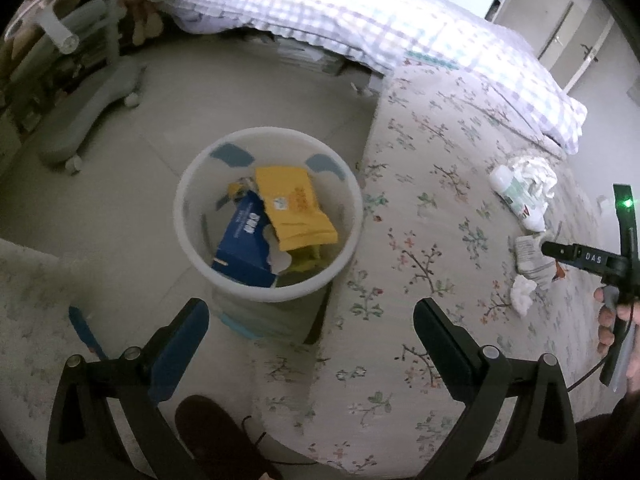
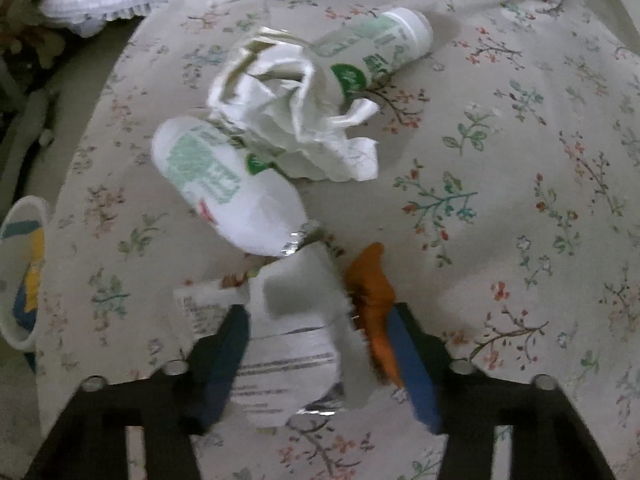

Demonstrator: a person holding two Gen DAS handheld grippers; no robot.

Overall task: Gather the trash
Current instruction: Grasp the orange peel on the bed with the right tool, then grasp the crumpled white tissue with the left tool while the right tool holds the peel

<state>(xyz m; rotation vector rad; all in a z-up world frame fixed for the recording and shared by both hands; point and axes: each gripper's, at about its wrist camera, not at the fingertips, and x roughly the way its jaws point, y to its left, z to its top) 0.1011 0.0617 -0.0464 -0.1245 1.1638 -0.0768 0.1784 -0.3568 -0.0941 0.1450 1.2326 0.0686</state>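
- White waste bin (image 1: 268,216): on the floor, hard against the edge of the bed (image 1: 420,208), mouth up; likely set there so trash from the bed has only a short way to travel. Already holds a yellow packet (image 1: 296,208) and a blue carton (image 1: 244,240).
- Left gripper (image 1: 310,344): jaws wide apart, nothing between them; hangs above and just short of the bin, apparently idle while the other side works.
- Right gripper (image 2: 316,360): low over the bedspread, jaws part-spread either side of a white printed wrapper (image 2: 288,344); contact with the pads not clear through the blur, so grip unconfirmed. Judged step: closing on this piece.
- Orange scrap (image 2: 372,292): just beside the wrapper, against the right-hand blue pad (image 2: 412,364); may get caught in the same pinch.
- Remaining trash, farther up the bed: white pouch with green print (image 2: 224,192), crumpled white paper (image 2: 296,120) lying partly over it, white bottle with green label (image 2: 384,40) behind. All clustered and touching or nearly so; awaiting collection.
- Small white wad (image 1: 522,294): near the wrapper, seen from the left wrist only.
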